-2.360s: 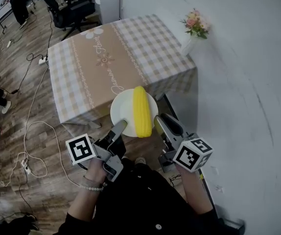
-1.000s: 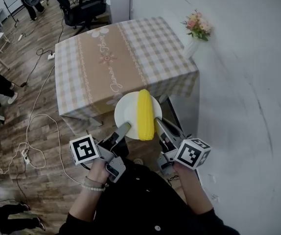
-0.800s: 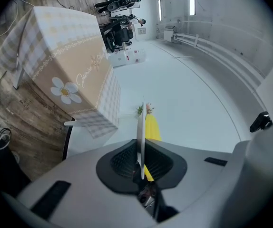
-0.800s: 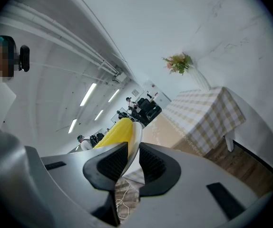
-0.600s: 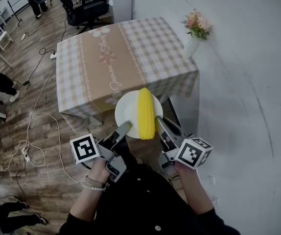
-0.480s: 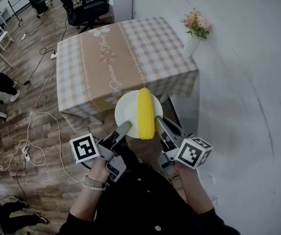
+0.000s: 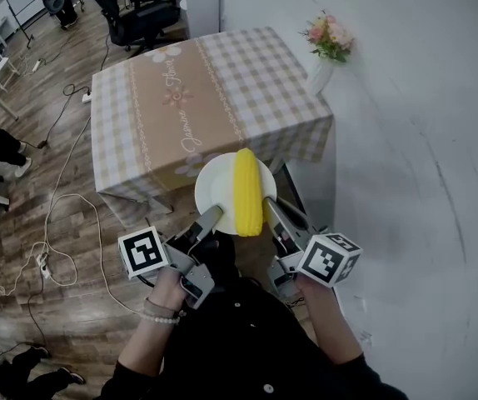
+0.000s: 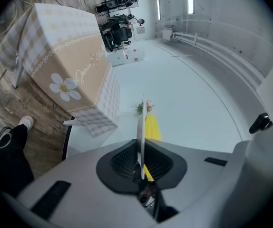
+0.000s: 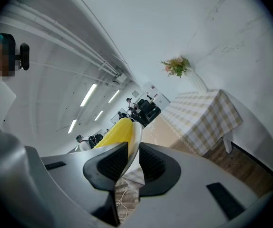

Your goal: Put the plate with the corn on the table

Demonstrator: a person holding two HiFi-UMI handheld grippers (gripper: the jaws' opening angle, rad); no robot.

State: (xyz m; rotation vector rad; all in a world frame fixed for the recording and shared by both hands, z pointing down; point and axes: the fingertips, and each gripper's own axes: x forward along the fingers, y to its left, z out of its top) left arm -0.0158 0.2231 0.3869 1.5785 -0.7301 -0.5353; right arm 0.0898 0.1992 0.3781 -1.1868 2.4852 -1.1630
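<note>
2 grippers carry the plate [image 7: 214, 187]: left gripper [image 7: 209, 217] pinches its near-left rim, right gripper [image 7: 270, 207] pinches the near-right rim. 1 corn [image 7: 246, 192] cob lies on it (lengthwise). The plate is airborne near the table [image 7: 181, 90] front edge.

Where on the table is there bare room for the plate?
The whole table top shows bare, from the near edge by the plate to the far edge. Only the vase at its right edge crowds it.
</note>
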